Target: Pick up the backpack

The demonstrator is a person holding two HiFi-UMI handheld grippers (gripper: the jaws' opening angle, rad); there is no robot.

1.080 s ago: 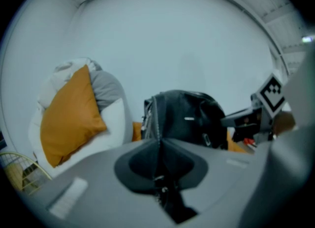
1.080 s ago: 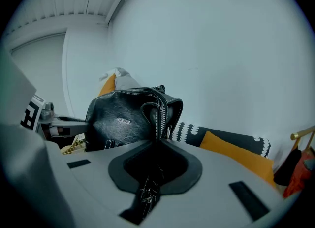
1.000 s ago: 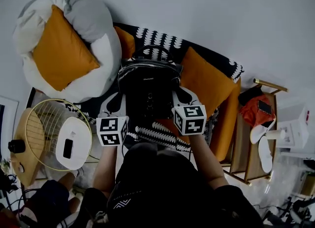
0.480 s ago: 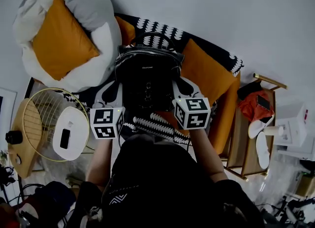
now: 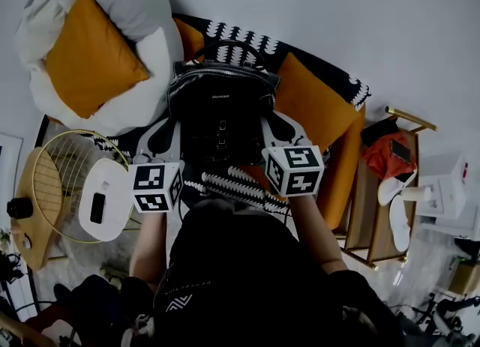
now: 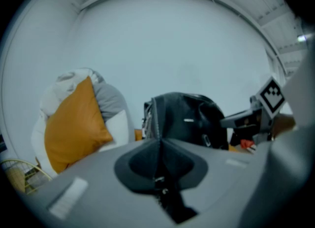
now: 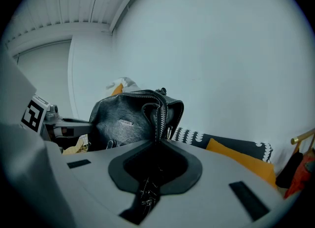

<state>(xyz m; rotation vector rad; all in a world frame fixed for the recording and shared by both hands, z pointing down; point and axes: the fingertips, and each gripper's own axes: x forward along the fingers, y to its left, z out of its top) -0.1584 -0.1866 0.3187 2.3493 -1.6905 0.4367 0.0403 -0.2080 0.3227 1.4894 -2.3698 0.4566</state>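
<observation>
A black leather backpack [image 5: 221, 109] hangs upright in front of the sofa, held from both sides. My left gripper [image 5: 172, 139] is shut on its left side seam, and my right gripper [image 5: 274, 133] is shut on its right side seam. In the left gripper view the jaws [image 6: 160, 142] pinch the stitched edge, and the backpack [image 6: 189, 121] rises beyond them with the right gripper [image 6: 261, 111] past it. In the right gripper view the jaws [image 7: 158, 144] clamp the zipped edge of the backpack [image 7: 129, 119], with the left gripper [image 7: 47, 118] behind it. The backpack's top handle [image 5: 225, 46] stands up.
A grey and white beanbag [image 5: 139, 19] with an orange cushion [image 5: 90, 53] lies at the left. Behind the backpack, the sofa carries an orange cushion [image 5: 311, 109] and a black and white throw [image 5: 240, 52]. A wire side table [image 5: 64, 188] stands lower left, a wooden rack [image 5: 379, 218] with slippers at the right.
Both grippers and the backpack between them have risen a little, and the backpack sits higher in the head view. Neither grip has changed.
</observation>
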